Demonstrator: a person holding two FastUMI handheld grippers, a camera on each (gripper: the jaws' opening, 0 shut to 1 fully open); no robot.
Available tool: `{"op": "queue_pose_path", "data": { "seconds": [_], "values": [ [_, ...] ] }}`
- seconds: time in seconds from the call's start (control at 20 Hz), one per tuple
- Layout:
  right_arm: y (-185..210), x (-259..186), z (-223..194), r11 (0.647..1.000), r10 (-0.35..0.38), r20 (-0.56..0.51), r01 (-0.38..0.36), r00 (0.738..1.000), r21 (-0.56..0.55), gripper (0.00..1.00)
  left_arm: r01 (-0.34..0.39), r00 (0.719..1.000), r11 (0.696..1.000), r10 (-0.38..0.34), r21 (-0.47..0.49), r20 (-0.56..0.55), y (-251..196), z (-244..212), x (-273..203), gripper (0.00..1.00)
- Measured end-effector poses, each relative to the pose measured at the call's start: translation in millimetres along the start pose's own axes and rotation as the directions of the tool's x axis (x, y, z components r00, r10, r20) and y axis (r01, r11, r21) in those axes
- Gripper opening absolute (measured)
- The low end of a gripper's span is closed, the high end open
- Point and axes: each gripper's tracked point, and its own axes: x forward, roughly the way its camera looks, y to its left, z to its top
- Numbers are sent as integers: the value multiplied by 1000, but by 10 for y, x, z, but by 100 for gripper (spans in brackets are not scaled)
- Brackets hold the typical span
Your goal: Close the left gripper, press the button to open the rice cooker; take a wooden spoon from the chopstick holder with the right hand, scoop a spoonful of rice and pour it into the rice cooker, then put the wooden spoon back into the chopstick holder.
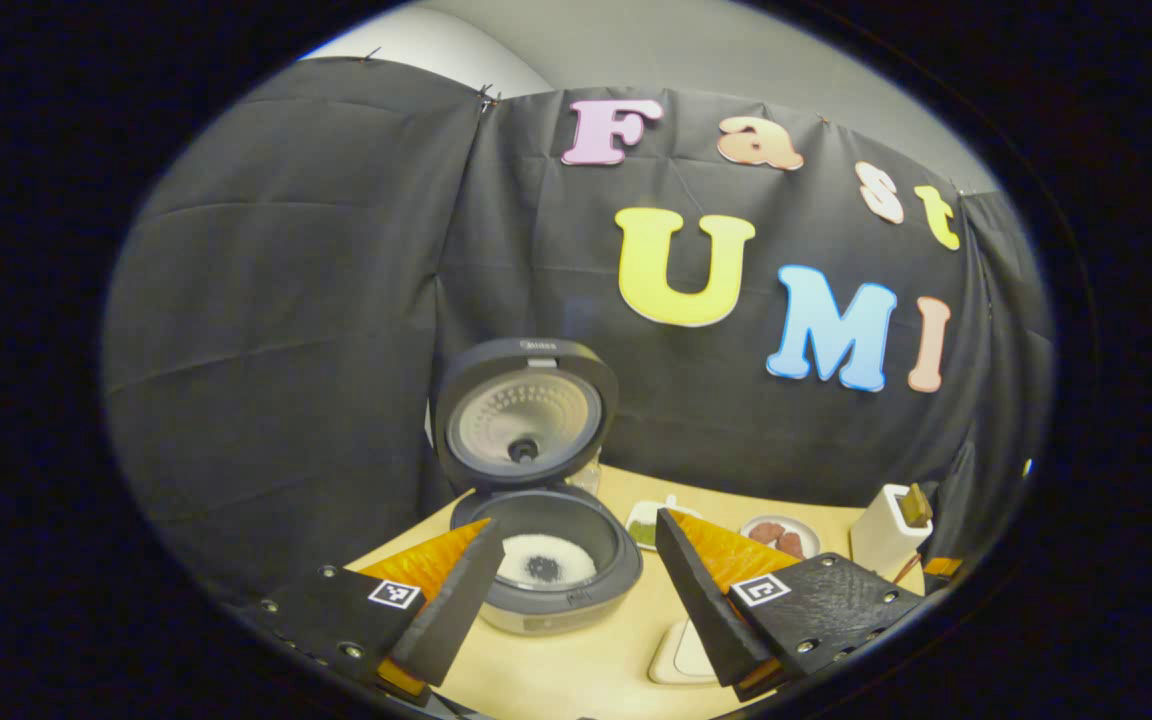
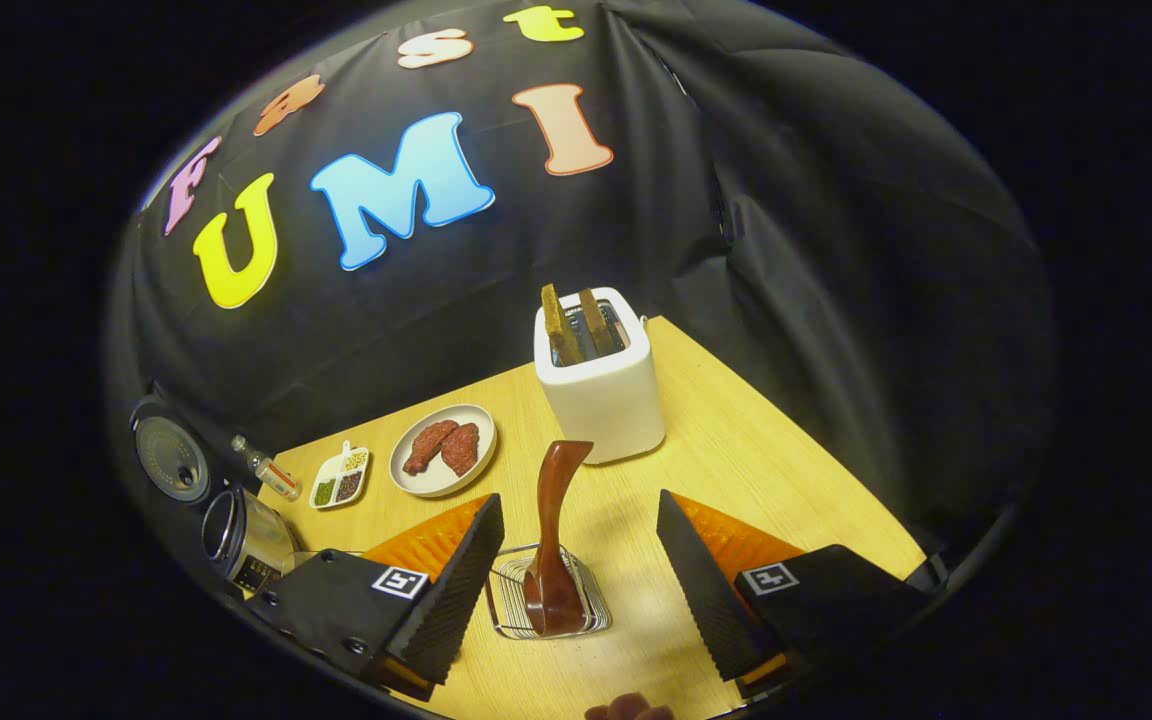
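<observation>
**Both grippers open, held above the table**

Left gripper (image 1: 576, 600): jaws spread wide, nothing between them. Both fingers (image 1: 456, 605) angle inward from the bottom of the left gripper view, tips pointing far and slightly down. Held raised and roughly level, tilted a little downward.

Right gripper (image 2: 576, 590): jaws also wide apart, gripping nothing, neither finger touching anything. Fingers (image 2: 701, 590) rise from the lower edge of the right gripper view, tips converging toward the far side. Pitched more steeply downward than the left. Fingertips of a hand (image 2: 626, 710) just visible at the near bottom edge, between the two fingers.
</observation>
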Motion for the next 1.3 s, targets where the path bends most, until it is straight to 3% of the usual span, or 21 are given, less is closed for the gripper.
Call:
{"op": "queue_pose_path", "data": {
  "seconds": [0.3, 0.55, 0.9, 1.05, 1.15, 1.3],
  "values": [
    [300, -480, 10, 987, -17, 93, 31, 996, -157, 98, 123, 989, 992, -123, -2, 77, 251, 997, 798, 97],
    [575, -928, -48, 980, -15, 137, 42, 990, -197, 98, 165, 986, 986, -165, -25, -10, 408, 1308, 1571, 97],
    [771, -1353, -67, 983, -29, 184, 61, 983, -175, 98, 132, 971, 990, -140, -58, -194, 536, 1057, 2455, 96],
    [725, -1420, -87, 985, -54, 198, 85, 979, -153, 98, 104, 955, 989, -129, -104, -266, 593, 865, 2549, 96],
    [702, -1401, -117, 986, -59, 195, 87, 979, -139, 98, 90, 948, 979, -141, -185, -285, 556, 789, 2541, 98],
    [631, -1339, -138, 990, -54, 185, 76, 981, -116, 98, 82, 930, 976, -148, -201, -336, 509, 606, 2394, 99]
  ]
}}
